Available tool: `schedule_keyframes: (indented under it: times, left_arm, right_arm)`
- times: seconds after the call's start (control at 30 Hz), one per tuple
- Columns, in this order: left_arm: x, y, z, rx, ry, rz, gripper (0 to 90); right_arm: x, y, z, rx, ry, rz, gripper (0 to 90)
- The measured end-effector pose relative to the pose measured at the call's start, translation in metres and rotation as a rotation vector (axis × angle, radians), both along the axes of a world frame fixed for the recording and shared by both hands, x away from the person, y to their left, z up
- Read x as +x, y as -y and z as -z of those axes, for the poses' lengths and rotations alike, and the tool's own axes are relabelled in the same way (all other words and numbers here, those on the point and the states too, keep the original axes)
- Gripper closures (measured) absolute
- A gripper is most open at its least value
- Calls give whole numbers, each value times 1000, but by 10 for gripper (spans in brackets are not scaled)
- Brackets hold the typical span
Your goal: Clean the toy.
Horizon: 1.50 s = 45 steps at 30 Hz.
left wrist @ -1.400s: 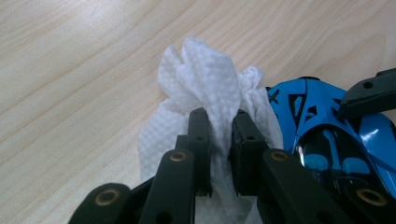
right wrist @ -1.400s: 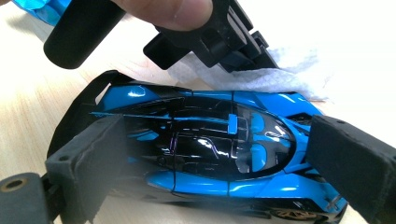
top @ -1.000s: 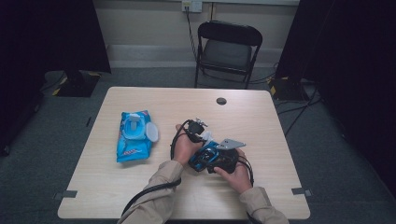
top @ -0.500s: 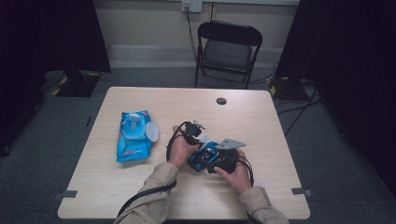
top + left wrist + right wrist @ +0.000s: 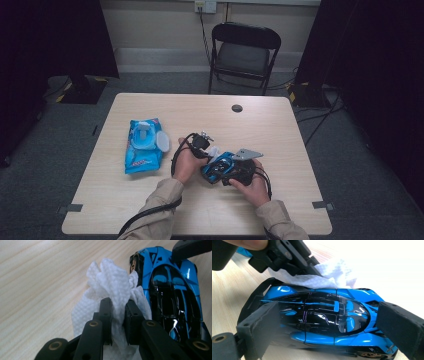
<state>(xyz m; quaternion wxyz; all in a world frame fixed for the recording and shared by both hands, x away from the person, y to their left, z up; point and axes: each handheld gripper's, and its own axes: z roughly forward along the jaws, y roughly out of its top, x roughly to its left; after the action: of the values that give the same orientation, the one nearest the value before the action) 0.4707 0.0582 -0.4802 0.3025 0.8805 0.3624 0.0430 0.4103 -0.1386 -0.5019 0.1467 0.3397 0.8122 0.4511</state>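
A glossy blue and black toy car (image 5: 324, 317) is held just above the table, and my right gripper (image 5: 327, 322) is shut on it, one pad at each end. My left gripper (image 5: 117, 303) is shut on a crumpled white wipe (image 5: 110, 282), which presses against the side of the toy car (image 5: 172, 290). In the high view both hands meet at the table's middle front: the left gripper (image 5: 211, 151) with the wipe (image 5: 215, 151) sits left of the car (image 5: 220, 167), and the right gripper (image 5: 231, 170) holds the car from the right.
A blue pack of wet wipes (image 5: 144, 146) with its round lid flipped open lies on the wooden table (image 5: 280, 130), left of the hands. A small black disc (image 5: 237, 108) sits near the far edge. A black folding chair (image 5: 245, 50) stands beyond the table.
My left hand with the wipe has shifted slightly left and toward the person along the car. The right hand and the car have kept still.
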Motion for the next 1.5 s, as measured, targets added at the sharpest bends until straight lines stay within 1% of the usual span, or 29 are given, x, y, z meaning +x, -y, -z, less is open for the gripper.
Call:
schedule_keyframes:
  times: [0.27, 0.33, 0.4, 0.47, 0.6, 0.7, 0.77, 0.83, 1.0, 1.07, 1.1, 1.2, 1.27, 1.3, 1.4, 1.43, 1.5]
  left_arm:
    - [-5, -9, -1, 7, -12, -2, 782]
    - [-7, -12, -1, -5, -23, -10, 783]
    - [-8, -15, -1, -18, -26, -17, 783]
    - [-10, -17, -2, -20, -27, -21, 783]
    - [-12, -20, -4, -15, -32, -20, 782]
    - [-14, -22, -4, 12, -37, -16, 779]
    - [-16, -26, -3, 1, -40, -18, 780]
    - [-19, -28, -4, 0, -40, -20, 782]
    - [-26, -35, -9, 14, -30, -16, 785]
    - [-28, -37, -11, 14, -29, -10, 782]
    - [-30, -39, -13, 6, -32, -12, 772]
    - [-35, -42, -17, 5, -19, 1, 765]
    - [-37, -43, -21, 5, -16, 7, 767]
    - [-38, -43, -22, 9, -8, 10, 765]
    - [-40, -42, -27, 17, 2, 29, 764]
    - [-41, -41, -27, 13, 7, 30, 763]
    - [-41, -40, -29, 21, 13, 37, 759]
  right_arm:
    - [0, 0, 0, 0, 0, 0, 50]
    - [0, 0, 0, 0, 0, 1, 50]
    - [0, 0, 0, 0, 0, 0, 50]
    - [0, 0, 0, 0, 0, 0, 50]
    - [0, 0, 0, 0, 0, 0, 50]
    - [0, 0, 0, 0, 0, 0, 50]
    - [0, 0, 0, 0, 0, 0, 50]
    - [0, 0, 0, 0, 0, 0, 50]
    - [0, 0, 0, 0, 0, -1, 50]
    - [0, 0, 0, 1, 0, 0, 50]
    - [0, 0, 0, 1, 0, 0, 50]
    - [0, 0, 0, 1, 0, 1, 50]
    - [0, 0, 0, 1, 0, 2, 50]
    - [0, 0, 0, 1, 0, 2, 50]
    - [0, 0, 0, 0, 0, 3, 50]
    - [0, 0, 0, 2, 2, 2, 51]
    - [-1, 0, 0, -1, 5, 3, 51]
